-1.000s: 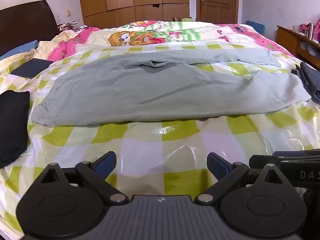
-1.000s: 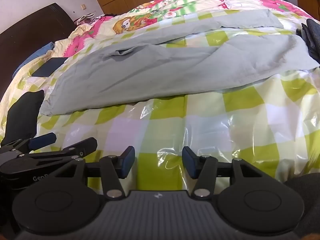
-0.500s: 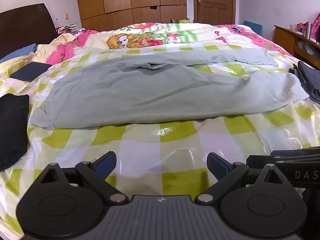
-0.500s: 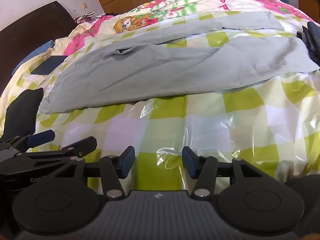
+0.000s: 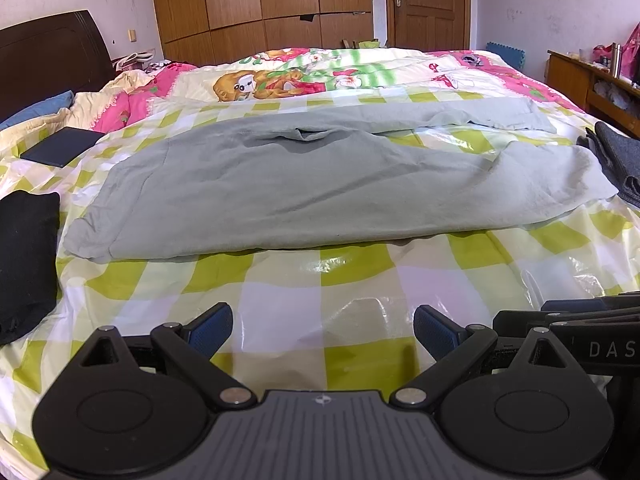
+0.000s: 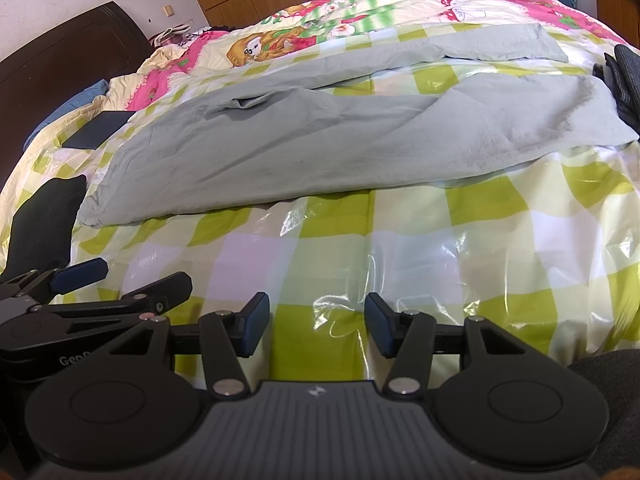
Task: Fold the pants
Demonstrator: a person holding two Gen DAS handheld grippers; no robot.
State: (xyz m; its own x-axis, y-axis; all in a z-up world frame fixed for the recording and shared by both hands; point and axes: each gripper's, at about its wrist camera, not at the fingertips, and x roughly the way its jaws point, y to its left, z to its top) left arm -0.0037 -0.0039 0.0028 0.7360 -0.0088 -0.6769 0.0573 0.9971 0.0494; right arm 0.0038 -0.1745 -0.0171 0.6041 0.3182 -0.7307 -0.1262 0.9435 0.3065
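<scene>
A bed (image 5: 360,312) covered by a glossy green-and-white checked plastic sheet (image 6: 400,248) fills both views, with a cartoon-print quilt (image 5: 304,76) at its far side and a wooden wardrobe (image 5: 260,4) behind. The grey pants (image 5: 320,188) lie spread across the middle of the sheet, waistband toward the left, the two legs running out to the right and splayed apart so that a wedge of checked sheet shows between them. The nearer leg lies close to the grippers' side; the farther leg (image 6: 480,44) angles away toward the quilt. A folded black garment (image 5: 24,260) sits off the left end of the pants, a dark grey folded garment (image 5: 616,160) at the right end, and a flat dark blue item (image 5: 60,146) near the headboard.

Both tools hover low over the bare sheet, well short of the pants. The left gripper (image 5: 322,330) stands spread wide with nothing between its pads; the right gripper (image 6: 316,330) is likewise released and empty.

Judging by this, folding has not begun: the pants are laid out and untouched. The next move probably calls for reaching forward to pinch one leg at hem and waist, then bringing it across onto the other leg.
</scene>
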